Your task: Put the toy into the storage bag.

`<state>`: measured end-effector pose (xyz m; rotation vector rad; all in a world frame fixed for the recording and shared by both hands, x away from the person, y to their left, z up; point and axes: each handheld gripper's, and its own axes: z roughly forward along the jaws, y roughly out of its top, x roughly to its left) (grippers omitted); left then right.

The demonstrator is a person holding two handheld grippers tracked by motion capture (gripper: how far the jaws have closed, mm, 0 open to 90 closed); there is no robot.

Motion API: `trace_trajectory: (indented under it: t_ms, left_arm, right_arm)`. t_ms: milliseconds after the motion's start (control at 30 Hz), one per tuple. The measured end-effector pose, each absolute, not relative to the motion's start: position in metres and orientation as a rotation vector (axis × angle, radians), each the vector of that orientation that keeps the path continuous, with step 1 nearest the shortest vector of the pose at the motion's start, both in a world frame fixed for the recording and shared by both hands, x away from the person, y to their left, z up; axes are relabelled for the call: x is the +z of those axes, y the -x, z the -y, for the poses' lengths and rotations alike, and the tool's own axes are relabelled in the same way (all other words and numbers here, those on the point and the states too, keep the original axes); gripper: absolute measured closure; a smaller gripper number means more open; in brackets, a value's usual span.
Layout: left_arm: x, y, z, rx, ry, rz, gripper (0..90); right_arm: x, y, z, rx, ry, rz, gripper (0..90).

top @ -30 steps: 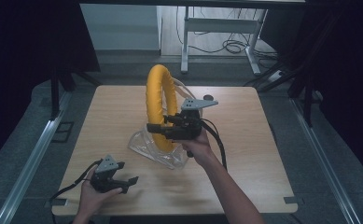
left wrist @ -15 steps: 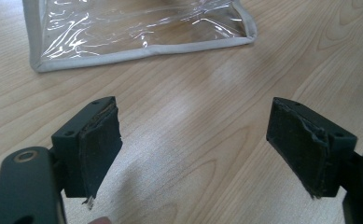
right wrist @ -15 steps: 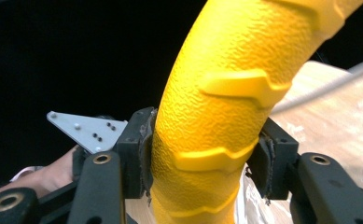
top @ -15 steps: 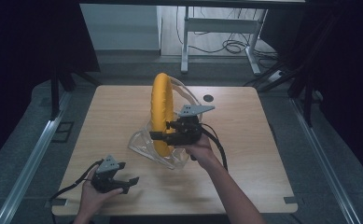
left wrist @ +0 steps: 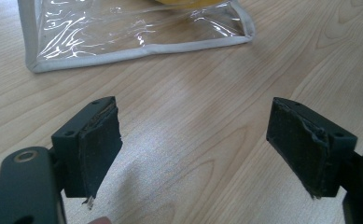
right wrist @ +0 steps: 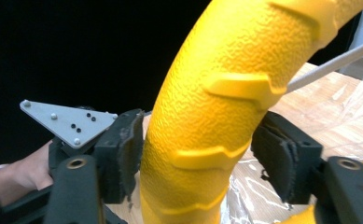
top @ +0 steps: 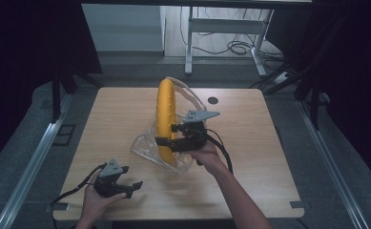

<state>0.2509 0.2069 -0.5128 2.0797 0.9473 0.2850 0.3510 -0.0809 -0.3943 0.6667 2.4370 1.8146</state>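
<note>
A thick yellow textured ring (top: 164,107) stands on edge in the middle of the wooden table (top: 250,143), its lower part inside a clear plastic bag with grey piping (top: 142,149). My right gripper (top: 166,143) reaches in from the right and is shut on the ring's lower part. In the right gripper view both pads flank the yellow ring (right wrist: 207,116), with the gripper (right wrist: 207,154) clamped across it. My left gripper (top: 133,189) rests low near the front left edge, open and empty (left wrist: 193,140). The bag's corner (left wrist: 123,32) lies just ahead of it.
A small black round spot (top: 213,100) marks the table behind the ring. Beyond the far edge stand a metal desk frame (top: 221,28) and floor cables (top: 235,47). Metal rails (top: 28,167) run along both sides. The left gripper's grey plate (right wrist: 67,121) shows beyond the ring.
The right gripper and the yellow ring have sunk a little and come toward the near edge, deeper into the bag. The left gripper has stayed put.
</note>
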Motion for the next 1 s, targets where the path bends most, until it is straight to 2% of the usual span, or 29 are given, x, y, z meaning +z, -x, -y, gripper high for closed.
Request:
trace_trajectory:
  t_ms: [200, 1000]
  left_arm:
    - [-0.513, -0.251, -0.206, 0.285, -2.081, -0.948, 17.4]
    - [-0.514, -0.250, -0.205, 0.284, -2.085, -0.949, 17.4]
  right_arm:
    - [-0.392, -0.347, 0.085, 1.794, -0.652, -2.400, 29.6]
    - [-0.385, -0.341, 0.142, 1.758, -0.722, -2.267, 30.5]
